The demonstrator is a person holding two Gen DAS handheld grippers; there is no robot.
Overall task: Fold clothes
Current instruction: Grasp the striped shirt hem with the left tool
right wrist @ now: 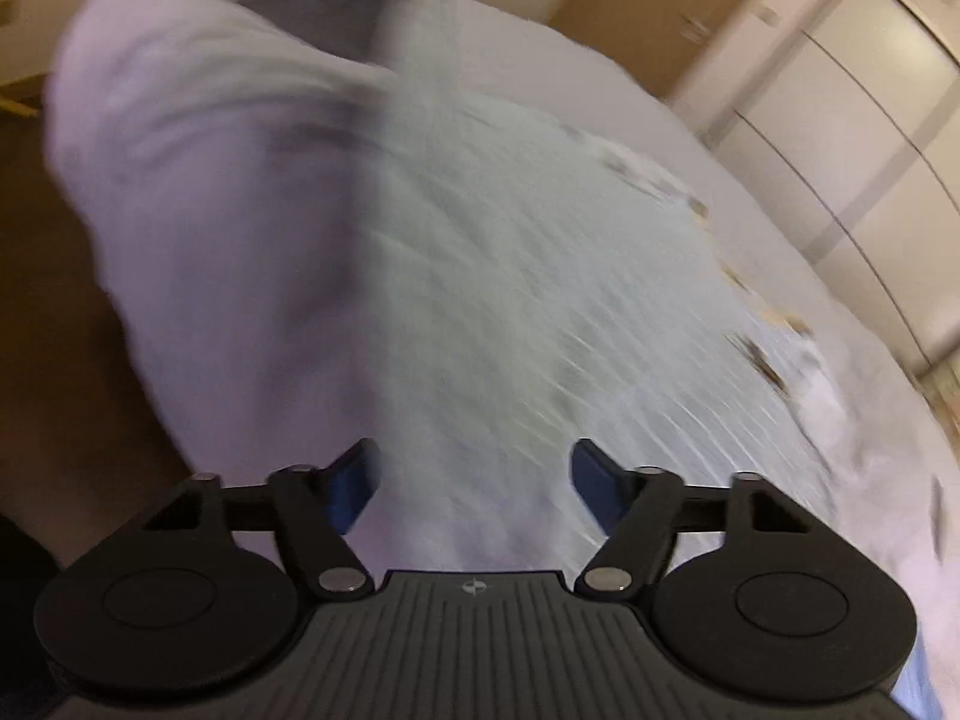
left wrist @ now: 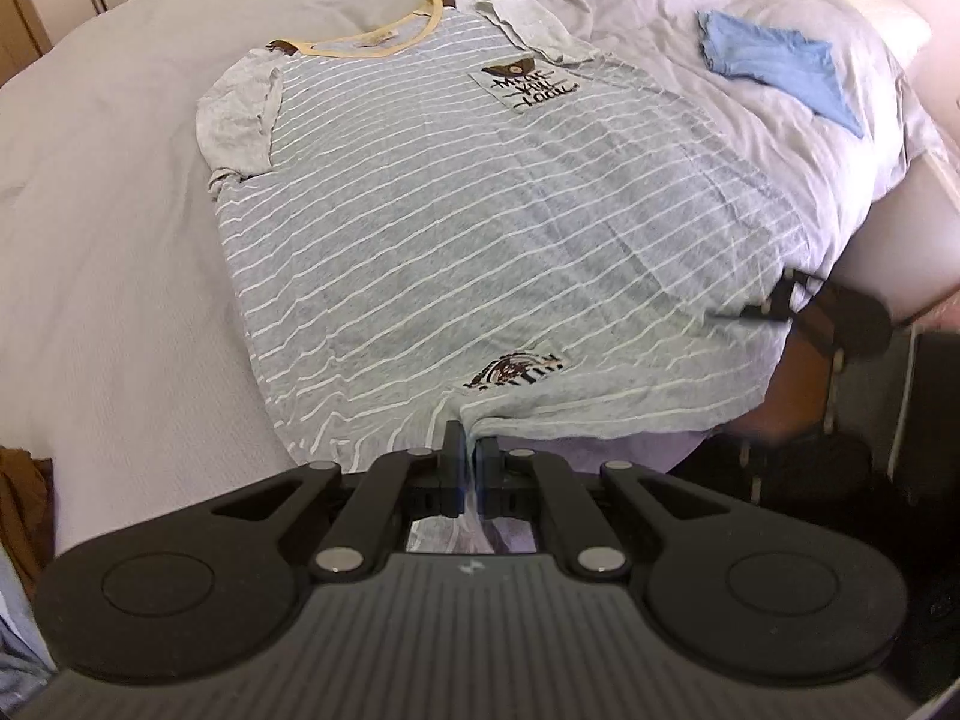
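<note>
A grey T-shirt point(left wrist: 480, 192) with thin white stripes, a yellow collar and a printed chest pocket lies flat, front up, on the bed. My left gripper point(left wrist: 471, 450) is shut on the middle of its bottom hem, which bunches between the fingers. At the shirt's lower right edge the right gripper point(left wrist: 774, 306) shows as a dark blurred shape. In the right wrist view, which is motion-blurred, my right gripper point(right wrist: 474, 480) is open with blue pads point(right wrist: 354, 480) spread wide. It hovers over the striped T-shirt point(right wrist: 540, 300) and holds nothing.
A folded blue cloth point(left wrist: 774, 66) lies on the rumpled duvet point(left wrist: 660, 12) at the far right. The pale bed sheet point(left wrist: 108, 210) stretches to the left. A brown garment point(left wrist: 18, 498) sits at the left edge. Wardrobe doors point(right wrist: 840, 120) stand beyond the bed.
</note>
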